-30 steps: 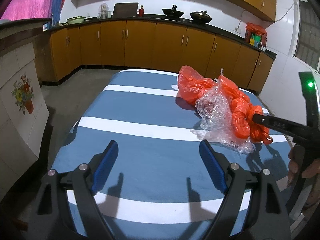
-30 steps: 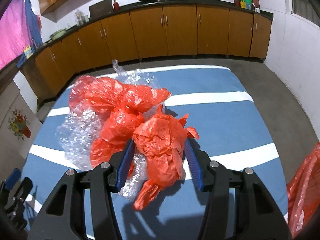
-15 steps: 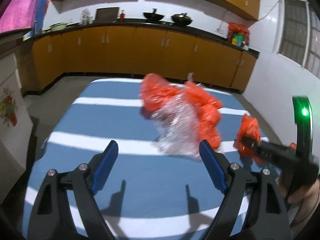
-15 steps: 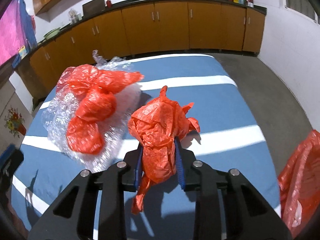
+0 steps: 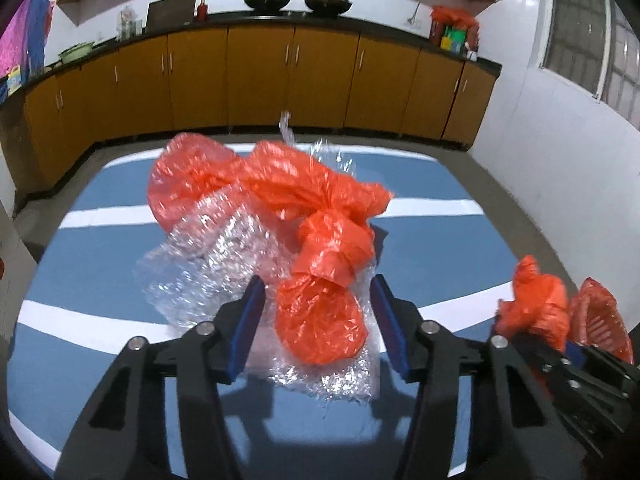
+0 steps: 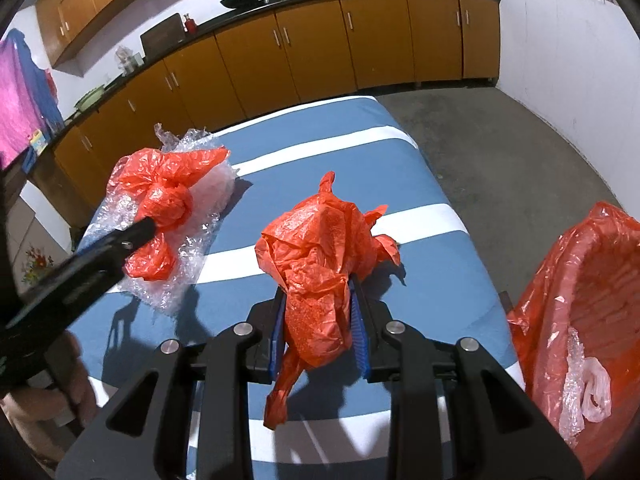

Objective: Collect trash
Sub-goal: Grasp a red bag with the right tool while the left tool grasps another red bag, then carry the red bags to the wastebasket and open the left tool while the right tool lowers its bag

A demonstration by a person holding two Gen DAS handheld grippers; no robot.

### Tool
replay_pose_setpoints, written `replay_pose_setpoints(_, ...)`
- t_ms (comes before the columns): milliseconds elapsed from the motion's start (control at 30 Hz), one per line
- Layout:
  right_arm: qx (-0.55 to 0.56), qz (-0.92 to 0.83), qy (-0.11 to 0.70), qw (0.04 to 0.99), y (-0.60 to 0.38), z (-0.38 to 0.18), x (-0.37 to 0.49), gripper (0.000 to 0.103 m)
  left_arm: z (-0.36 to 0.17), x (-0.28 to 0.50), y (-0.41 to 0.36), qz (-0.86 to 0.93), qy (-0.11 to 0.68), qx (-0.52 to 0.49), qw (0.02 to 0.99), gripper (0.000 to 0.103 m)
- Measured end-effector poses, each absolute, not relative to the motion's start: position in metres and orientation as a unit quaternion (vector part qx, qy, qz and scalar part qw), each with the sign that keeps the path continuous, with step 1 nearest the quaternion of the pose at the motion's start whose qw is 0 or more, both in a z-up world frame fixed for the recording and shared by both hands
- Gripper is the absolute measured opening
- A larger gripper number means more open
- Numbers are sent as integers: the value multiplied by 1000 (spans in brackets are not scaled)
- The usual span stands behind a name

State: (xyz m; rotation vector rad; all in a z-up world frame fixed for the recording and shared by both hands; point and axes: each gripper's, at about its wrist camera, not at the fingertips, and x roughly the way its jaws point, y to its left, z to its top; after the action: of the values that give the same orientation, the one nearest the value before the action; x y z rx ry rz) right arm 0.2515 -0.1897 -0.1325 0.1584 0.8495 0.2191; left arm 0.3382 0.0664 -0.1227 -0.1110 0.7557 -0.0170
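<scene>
Nothing readable anywhere — no words, brand names or numbers on anything in either view. The packets on the far counter (image 5: 454, 34) are way too small and blurry to make out, and the little colourful card by the pink cloth (image 6: 38, 140) is just a smear of colour — no lettering I can pick out.

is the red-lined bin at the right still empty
No, the bin already holds a strip of bubble wrap and a small white bag.
</scene>
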Motion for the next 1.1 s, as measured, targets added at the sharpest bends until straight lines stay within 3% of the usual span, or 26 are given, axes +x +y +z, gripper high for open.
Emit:
replay_pose_setpoints(100, 83, 109, 412, 901, -192, -134, 253, 29, -131, 342, 63, -6, 382, -47, 923, 31)
replay_pose_setpoints(300, 90, 111, 413, 899, -193, -135, 250, 29, -132, 333, 63, -32, 377, -53, 924, 9)
replay_pose_setpoints(1100, 105, 92, 366, 920, -217, -89, 199, 28, -77, 249, 53, -94, 326, -61, 939, 7)
